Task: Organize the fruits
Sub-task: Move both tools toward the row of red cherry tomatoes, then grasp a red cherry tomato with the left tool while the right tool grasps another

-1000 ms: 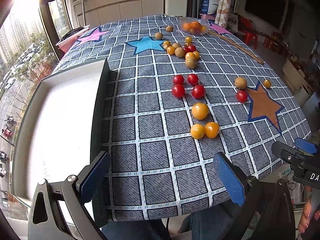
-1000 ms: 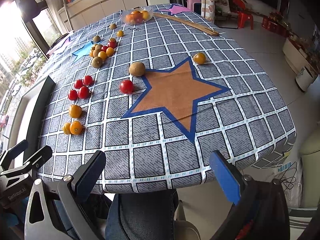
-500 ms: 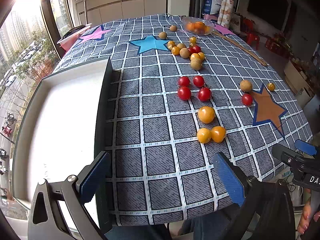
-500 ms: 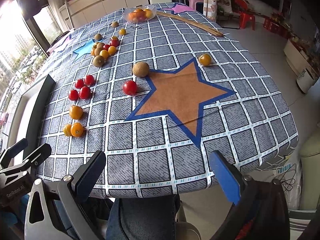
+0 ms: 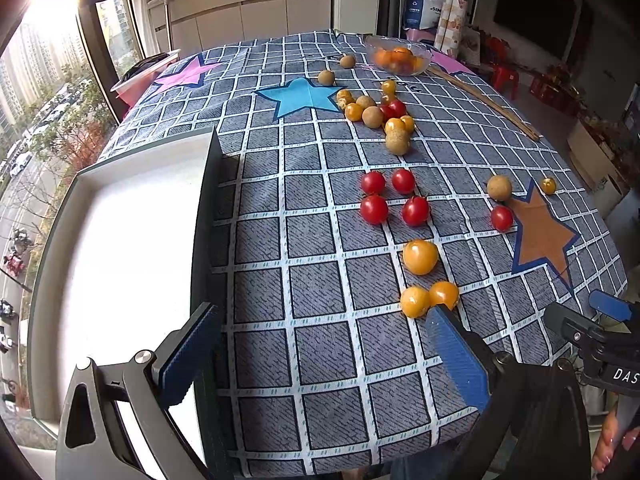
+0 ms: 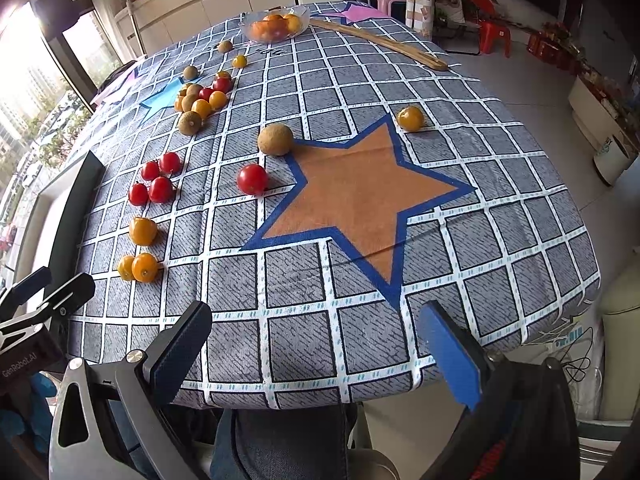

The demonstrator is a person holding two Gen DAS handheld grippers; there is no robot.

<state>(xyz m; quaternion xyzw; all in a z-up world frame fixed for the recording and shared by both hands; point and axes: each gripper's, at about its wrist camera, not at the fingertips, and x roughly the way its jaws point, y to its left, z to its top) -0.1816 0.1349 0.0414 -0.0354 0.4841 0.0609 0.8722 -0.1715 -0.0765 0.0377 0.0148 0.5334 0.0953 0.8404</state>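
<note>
Small fruits lie scattered on a checked tablecloth: several red cherry tomatoes (image 5: 374, 209), three yellow-orange ones (image 5: 420, 257) nearer me, brown round fruits (image 5: 397, 142) and a mixed cluster further back. My left gripper (image 5: 320, 344) hovers open over the near table edge, its right finger beside the closest yellow pair (image 5: 429, 300). A white tray (image 5: 108, 264) with a dark rim sits at the left. My right gripper (image 6: 316, 344) is open above the front edge, before an orange star (image 6: 360, 196); a red tomato (image 6: 252, 179), brown fruit (image 6: 275, 139) and yellow fruit (image 6: 410, 118) lie beyond.
A glass bowl of oranges (image 5: 398, 56) stands at the far end, with a long wooden stick (image 6: 380, 42) beside it. A pink box (image 5: 136, 84) sits at the far left corner. The person's jeans show below the table edge. The table drops off at the right.
Both grippers have moved forward over the table; the fruits appear closer. Both stay open and nothing on the table has shifted.
</note>
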